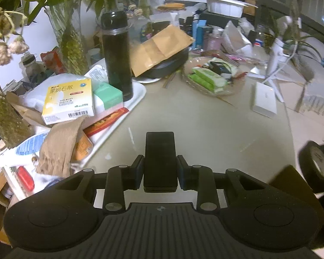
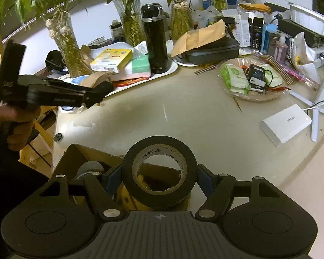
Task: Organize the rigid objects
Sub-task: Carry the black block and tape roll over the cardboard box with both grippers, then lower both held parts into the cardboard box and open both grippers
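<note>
My left gripper [image 1: 159, 169] is shut on a flat black rectangular block [image 1: 159, 157], held up over the pale tabletop [image 1: 205, 125]. In the right wrist view the left gripper [image 2: 99, 91] shows from the side at the left, held by a hand [image 2: 17, 118]. My right gripper [image 2: 159, 178] is shut on a black tape roll [image 2: 159, 170], its blue pads [image 2: 113, 178] pressing both sides. The roll hangs over an open cardboard box [image 2: 75, 153] at the table's near edge. A grey roll [image 2: 90, 168] and something yellow lie inside. The tape roll [image 1: 315, 161] also shows at the far right of the left wrist view.
A white tray [image 2: 172, 69] at the back left carries a black flask [image 2: 155, 41], a yellow medicine box [image 2: 112, 59] and a green box. Glass vases with plants stand behind. A glass dish [image 2: 226, 90] of packets and a white box [image 2: 285, 123] lie to the right.
</note>
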Demonstrator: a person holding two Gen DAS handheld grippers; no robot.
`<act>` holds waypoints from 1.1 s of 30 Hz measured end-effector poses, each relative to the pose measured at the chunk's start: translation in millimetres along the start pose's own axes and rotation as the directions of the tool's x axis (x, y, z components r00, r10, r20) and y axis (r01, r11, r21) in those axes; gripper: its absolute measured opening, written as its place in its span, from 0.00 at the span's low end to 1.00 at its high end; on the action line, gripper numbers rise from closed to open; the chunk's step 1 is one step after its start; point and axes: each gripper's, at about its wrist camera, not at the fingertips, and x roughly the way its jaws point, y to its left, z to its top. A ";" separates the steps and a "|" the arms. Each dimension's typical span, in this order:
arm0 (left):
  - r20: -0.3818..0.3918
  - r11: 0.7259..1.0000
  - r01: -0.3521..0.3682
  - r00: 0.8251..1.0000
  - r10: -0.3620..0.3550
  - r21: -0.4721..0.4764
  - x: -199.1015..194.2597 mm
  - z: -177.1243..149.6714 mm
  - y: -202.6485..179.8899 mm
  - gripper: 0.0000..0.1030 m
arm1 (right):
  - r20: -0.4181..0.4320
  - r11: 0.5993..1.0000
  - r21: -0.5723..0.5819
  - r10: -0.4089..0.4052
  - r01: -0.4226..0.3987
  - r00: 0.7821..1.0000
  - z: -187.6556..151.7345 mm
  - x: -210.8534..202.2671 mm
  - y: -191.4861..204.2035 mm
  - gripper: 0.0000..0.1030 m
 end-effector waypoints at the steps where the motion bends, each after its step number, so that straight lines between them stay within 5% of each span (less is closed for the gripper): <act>1: -0.001 1.000 0.007 1.000 -0.007 0.001 -4.4 -2.3 -1.6 0.30 | 0.001 1.000 -0.001 0.002 -0.002 1.000 -0.1 -1.4 1.1 0.73; 16: -0.009 0.992 0.113 0.994 -0.113 0.054 -56.6 -36.1 -38.7 0.30 | 0.014 1.000 -0.008 0.006 -0.006 1.000 -7.5 -23.1 12.9 0.73; 30: -0.068 0.968 0.213 0.976 -0.206 0.133 -63.6 -73.0 -68.1 0.31 | 0.027 1.000 -0.002 -0.007 0.007 1.000 -18.1 -46.9 13.6 0.73; 33: -0.084 0.971 0.192 0.980 -0.182 0.140 -60.8 -82.2 -69.8 0.40 | 0.027 1.000 0.003 -0.005 0.005 1.000 -21.7 -49.3 14.4 0.73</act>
